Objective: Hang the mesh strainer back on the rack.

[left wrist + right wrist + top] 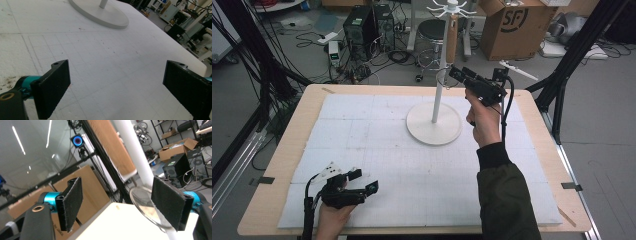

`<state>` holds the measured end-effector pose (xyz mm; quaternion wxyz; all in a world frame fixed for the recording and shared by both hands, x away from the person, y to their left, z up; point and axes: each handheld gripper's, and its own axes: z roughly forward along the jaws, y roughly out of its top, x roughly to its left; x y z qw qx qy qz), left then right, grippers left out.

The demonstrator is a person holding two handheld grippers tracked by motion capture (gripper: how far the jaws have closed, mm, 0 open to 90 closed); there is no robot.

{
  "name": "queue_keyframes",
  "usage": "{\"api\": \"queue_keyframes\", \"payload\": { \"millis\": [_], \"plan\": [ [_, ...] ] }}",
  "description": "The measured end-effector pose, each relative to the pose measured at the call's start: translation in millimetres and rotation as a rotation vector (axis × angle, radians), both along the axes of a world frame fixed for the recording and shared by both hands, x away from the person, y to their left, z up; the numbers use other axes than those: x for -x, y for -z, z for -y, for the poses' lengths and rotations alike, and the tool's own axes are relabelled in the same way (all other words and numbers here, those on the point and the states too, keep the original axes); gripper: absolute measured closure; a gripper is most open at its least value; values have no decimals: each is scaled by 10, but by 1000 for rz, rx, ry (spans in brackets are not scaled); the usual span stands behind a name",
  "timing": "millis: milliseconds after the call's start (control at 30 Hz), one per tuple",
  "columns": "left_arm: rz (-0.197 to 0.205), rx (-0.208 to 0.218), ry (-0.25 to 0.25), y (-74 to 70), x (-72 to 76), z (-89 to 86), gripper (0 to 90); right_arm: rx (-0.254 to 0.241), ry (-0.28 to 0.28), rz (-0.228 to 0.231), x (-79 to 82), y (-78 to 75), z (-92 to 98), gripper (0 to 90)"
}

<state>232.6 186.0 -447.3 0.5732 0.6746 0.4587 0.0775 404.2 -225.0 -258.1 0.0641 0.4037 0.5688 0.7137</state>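
At the far side of the table [272,190], the right hand-held gripper [117,202] stands wide open beside the white stand [438,95], holding nothing; a thin wire ring [147,205], seemingly hung there, dangles by its pole. The left hand-held gripper [115,85] rests open, near-left.

- a light wooden table [287,145] stands on a grey floor [607,130], covered by a white foam sheet [362,130] marked with a faint grid.
- black frame struts [572,55] rise at the right, black poles and cable bundles [252,60] at the left.
- behind the table: a black computer tower [360,26], a round stool [432,29], loose cables and a power strip [328,37] on the floor.
- an open cardboard box [511,26] sits at the back right.
- in the right gripper view, long ceiling lights [18,136] glow overhead, and shelving [172,130] lines the far wall.
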Motion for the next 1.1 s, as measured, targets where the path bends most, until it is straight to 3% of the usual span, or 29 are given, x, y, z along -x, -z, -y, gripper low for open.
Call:
{"api": "queue_keyframes", "payload": {
  "millis": [233, 367, 800, 1100],
  "plan": [
    [9, 14, -14, -11, -3, -32, 81, 10, -21, 3, 109, 92, 57, 207],
    [10, 17, -22, -12, -8, -59, 81, 47, -21, 12, 184, 170, 73, 207],
    [13, 15, -23, -15, -11, -44, 81, 85, -35, -43, 312, 467, 213, 203],
    [12, 11, -17, -14, -14, -40, 81, 82, -39, -73, 476, 663, 310, 205]
  ]
}}
